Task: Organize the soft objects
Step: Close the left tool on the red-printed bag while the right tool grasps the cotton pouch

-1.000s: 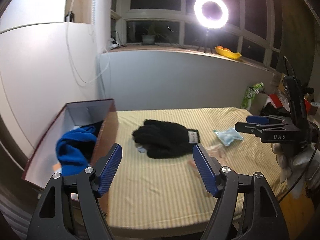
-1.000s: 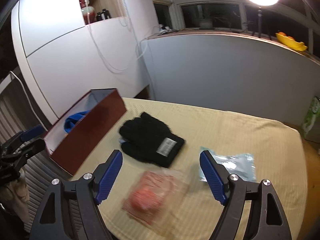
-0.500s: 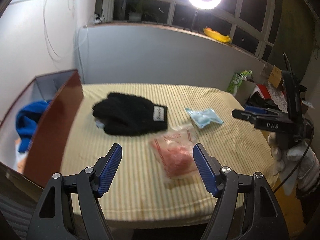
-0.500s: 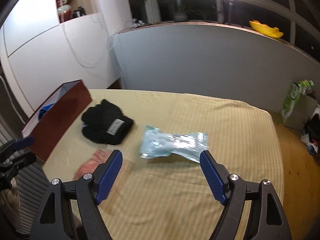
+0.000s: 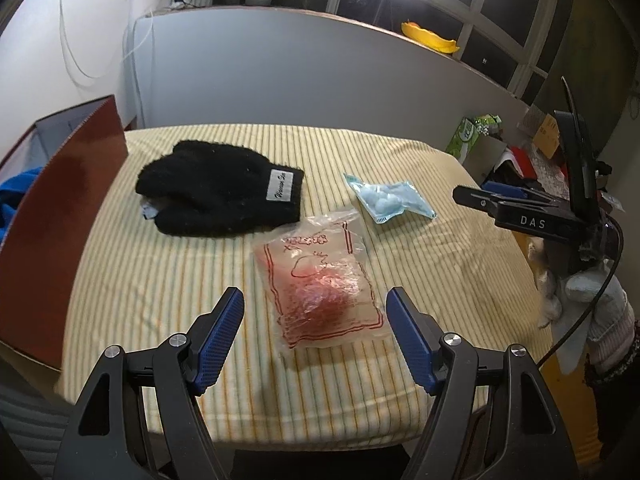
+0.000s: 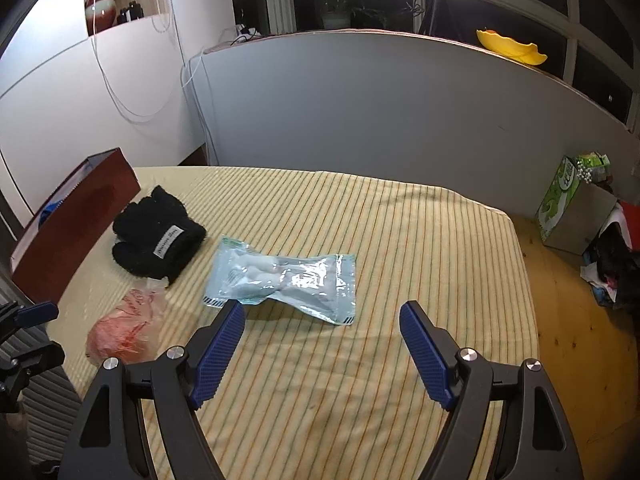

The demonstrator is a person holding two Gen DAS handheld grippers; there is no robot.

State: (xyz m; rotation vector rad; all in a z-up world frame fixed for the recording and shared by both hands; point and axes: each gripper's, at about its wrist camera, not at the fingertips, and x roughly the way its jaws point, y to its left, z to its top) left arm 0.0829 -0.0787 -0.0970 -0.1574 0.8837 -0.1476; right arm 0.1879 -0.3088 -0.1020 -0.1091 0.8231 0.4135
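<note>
the yellow striped cloth-covered table (image 5: 168, 280) carries everything, and i place things against it. at its left edge stands the dark red open cardboard box (image 5: 68, 208); only my left camera looks over the box wall to a bright blue cloth (image 5: 12, 204) inside, cut off by the frame, while my right camera catches just a blue sliver. on the table beside the box lies the pair of black fuzzy knit gloves (image 5: 218, 190) with a white label, whose print i cannot read. nearer the front edge lies the clear plastic bag with red printing and something pink-red inside (image 5: 320, 284), its top corner touching or overlapping the gloves, i cannot tell which. my left gripper (image 5: 316, 340) hangs over the bag's near end, jaws spread wide, holding nothing. toward the table's middle lies the pale blue sealed plastic packet with white contents (image 6: 280, 276); my right camera shows it large and crumpled, my left one small. my right gripper (image 6: 320, 344) hovers just before the packet, jaws wide and empty; the packet's near left corner sits behind my left fingertip (image 6: 224, 332).
</note>
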